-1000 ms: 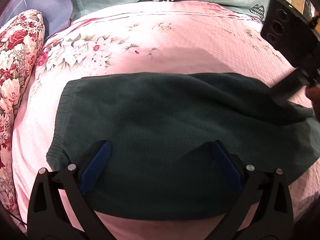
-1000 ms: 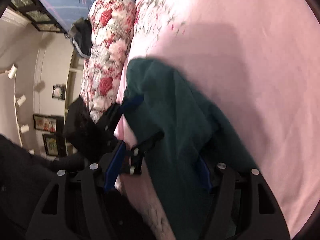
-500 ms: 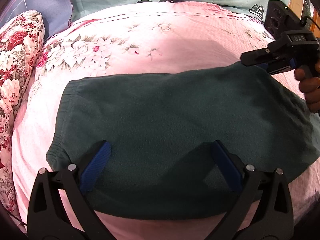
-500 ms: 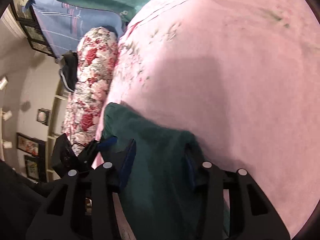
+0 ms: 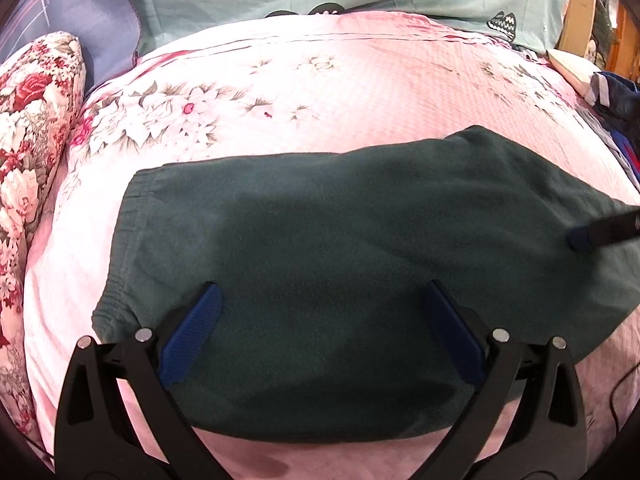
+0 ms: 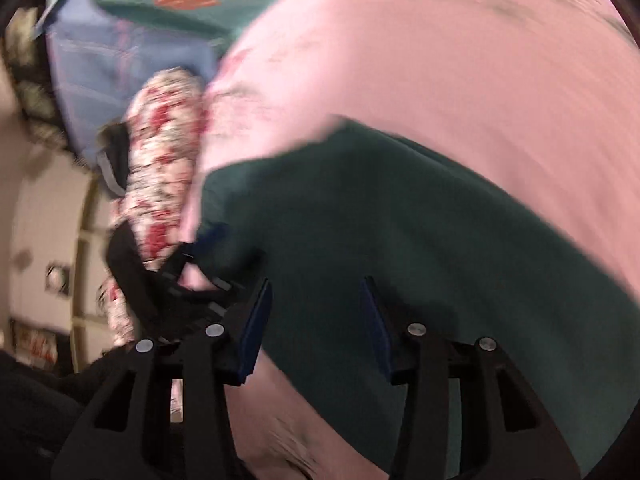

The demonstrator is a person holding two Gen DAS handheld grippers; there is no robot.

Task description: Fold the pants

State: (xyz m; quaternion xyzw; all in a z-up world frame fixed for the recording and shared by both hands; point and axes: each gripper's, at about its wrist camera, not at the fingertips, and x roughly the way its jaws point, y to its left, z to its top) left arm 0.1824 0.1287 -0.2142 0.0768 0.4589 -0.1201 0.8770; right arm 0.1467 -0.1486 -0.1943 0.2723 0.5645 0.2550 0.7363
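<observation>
The pink bedspread [image 5: 320,72] covers the bed, and the dark green pants [image 5: 340,272] lie folded at its middle. At nine o'clock lies a flowered pillow [image 5: 28,152]. The left gripper [image 5: 322,320] stands wide apart over the pants, holding nothing. The right gripper [image 6: 316,320], at three o'clock, stands apart over the cloth too.

Green pants [image 5: 320,264] on pink bed [image 5: 360,92]
</observation>
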